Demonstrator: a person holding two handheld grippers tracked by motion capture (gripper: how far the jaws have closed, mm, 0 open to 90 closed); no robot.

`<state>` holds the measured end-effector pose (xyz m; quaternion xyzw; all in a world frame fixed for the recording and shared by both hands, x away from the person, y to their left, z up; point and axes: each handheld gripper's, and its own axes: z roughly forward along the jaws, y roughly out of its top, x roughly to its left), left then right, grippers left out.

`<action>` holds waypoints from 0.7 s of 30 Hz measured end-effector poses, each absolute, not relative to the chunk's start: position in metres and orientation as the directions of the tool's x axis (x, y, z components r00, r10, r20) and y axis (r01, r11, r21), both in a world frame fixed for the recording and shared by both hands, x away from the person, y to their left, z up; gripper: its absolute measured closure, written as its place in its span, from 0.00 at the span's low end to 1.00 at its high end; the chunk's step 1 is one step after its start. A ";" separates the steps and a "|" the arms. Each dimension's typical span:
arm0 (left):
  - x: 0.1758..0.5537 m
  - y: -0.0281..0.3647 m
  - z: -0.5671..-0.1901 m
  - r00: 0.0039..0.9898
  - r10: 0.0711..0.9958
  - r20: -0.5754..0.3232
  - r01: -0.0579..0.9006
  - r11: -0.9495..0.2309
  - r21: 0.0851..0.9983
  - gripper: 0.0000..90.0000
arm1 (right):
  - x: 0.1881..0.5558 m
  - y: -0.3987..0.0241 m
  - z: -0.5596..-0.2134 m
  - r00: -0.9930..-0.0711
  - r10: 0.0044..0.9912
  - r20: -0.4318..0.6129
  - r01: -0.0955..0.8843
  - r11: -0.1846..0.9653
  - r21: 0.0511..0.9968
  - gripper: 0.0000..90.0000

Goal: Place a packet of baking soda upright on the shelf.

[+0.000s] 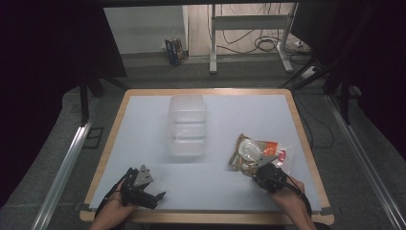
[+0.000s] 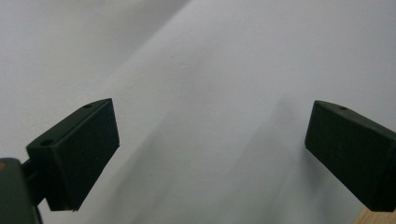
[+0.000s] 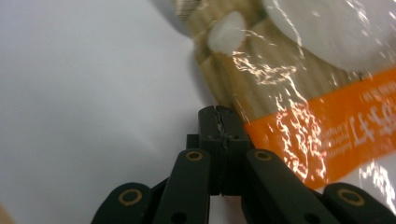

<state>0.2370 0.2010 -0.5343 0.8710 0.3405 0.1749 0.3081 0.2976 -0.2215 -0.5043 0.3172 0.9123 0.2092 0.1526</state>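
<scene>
Right tongs [image 3: 219,122] were pressed together on the edge of the packet [image 1: 256,152], a thin-film pinch probably meant for dragging it. Left tongs [image 2: 210,154] sat spread and empty on the worktop [image 1: 225,187], well apart from the clear box [image 1: 187,125].

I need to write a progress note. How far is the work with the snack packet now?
Done: the right hand-held gripper looks shut on the edge of the snack packet, which lies at the table's right side. In hand: that grip on the packet. Left, probably: putting it in the clear plastic container, which stands apart at the middle. The left hand-held gripper is open, holding nothing.
</scene>
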 end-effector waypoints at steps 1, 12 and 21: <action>0.237 0.201 -0.534 0.707 0.701 0.095 0.486 -0.579 0.655 0.03 | 0.299 -0.224 -0.504 -0.747 0.648 -0.145 0.520 0.707 0.478 0.99; 0.237 0.201 -0.534 0.707 0.701 0.092 0.487 -0.577 0.656 0.03 | 0.307 -0.243 -0.503 -0.717 0.684 -0.135 0.550 0.673 0.494 0.99; 0.237 0.202 -0.534 0.706 0.703 0.089 0.488 -0.573 0.658 0.03 | 0.295 -0.264 -0.490 -0.681 0.723 -0.118 0.560 0.618 0.552 0.87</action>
